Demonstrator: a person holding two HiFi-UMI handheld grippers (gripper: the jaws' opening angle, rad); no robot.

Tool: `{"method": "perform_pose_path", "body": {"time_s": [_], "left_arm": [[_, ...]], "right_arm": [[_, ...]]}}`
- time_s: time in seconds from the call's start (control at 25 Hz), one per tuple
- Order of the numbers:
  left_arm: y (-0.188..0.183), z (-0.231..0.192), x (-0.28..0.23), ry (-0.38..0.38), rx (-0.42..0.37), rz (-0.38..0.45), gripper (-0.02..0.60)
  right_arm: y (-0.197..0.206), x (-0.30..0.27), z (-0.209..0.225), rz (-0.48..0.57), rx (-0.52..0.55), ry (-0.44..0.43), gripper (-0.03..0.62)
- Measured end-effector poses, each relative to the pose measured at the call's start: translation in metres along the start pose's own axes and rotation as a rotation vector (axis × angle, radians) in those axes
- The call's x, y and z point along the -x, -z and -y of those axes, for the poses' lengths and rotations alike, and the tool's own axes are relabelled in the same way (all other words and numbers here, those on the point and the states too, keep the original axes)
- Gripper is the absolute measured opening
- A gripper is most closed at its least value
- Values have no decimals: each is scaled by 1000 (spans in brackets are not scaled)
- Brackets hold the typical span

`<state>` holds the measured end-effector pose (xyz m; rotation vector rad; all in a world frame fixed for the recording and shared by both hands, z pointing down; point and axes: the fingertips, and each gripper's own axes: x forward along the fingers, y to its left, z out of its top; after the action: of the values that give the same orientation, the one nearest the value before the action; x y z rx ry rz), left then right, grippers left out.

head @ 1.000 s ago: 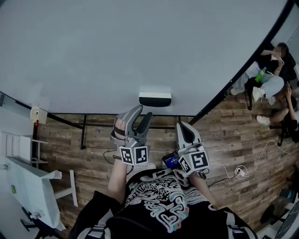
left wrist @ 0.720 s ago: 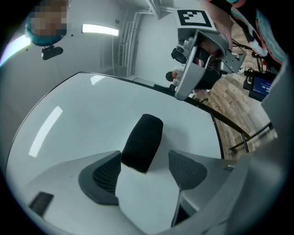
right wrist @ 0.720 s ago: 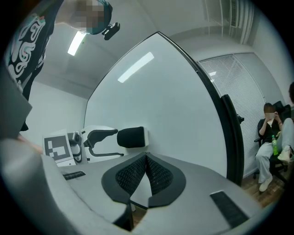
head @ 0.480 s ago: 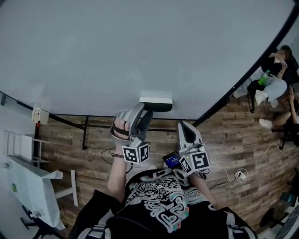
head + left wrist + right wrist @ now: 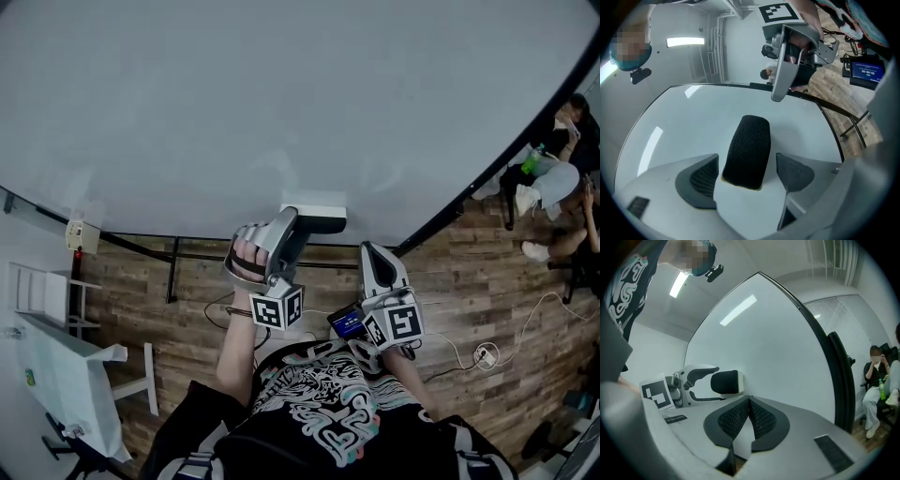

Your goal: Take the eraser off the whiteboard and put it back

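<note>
A black-felt eraser (image 5: 316, 215) with a white back sticks to the big whiteboard (image 5: 281, 94) near its lower edge. My left gripper (image 5: 295, 223) points at it with one jaw on each side. In the left gripper view the eraser (image 5: 747, 150) stands between the two pads (image 5: 704, 180) with a gap on both sides. These jaws have just been opening and the pads do not press on it. My right gripper (image 5: 367, 251) hovers to the right of the eraser, shut and empty, its pads (image 5: 761, 418) meeting. From there the eraser (image 5: 725, 382) shows to the left.
The whiteboard's black frame (image 5: 450, 202) runs down to the right, with its stand bars (image 5: 169, 262) over the wood floor. Seated people (image 5: 553, 159) are at the far right. A white rack (image 5: 56, 356) stands at the left. Cables and a socket (image 5: 483, 349) lie on the floor.
My left gripper has moved up to the eraser and rolled, and its jaws have spread wider; they now flank the eraser. The right gripper has drifted slightly toward the board.
</note>
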<state>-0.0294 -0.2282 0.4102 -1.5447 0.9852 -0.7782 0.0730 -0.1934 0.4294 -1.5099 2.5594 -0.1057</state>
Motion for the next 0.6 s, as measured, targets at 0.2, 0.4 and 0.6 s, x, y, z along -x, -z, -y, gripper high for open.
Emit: {"method": "perform_pose_path", "body": {"time_s": [0.2, 0.4, 0.6], "left_arm": [[5, 1, -8, 8, -9, -18, 367], [7, 3, -8, 17, -4, -16, 368], [7, -2, -8, 28, 12, -8, 368]], "right_arm": [[3, -3, 6, -4, -9, 5, 12], [8, -6, 8, -11, -13, -2, 12], [9, -8, 8, -16, -20, -2, 12]]}}
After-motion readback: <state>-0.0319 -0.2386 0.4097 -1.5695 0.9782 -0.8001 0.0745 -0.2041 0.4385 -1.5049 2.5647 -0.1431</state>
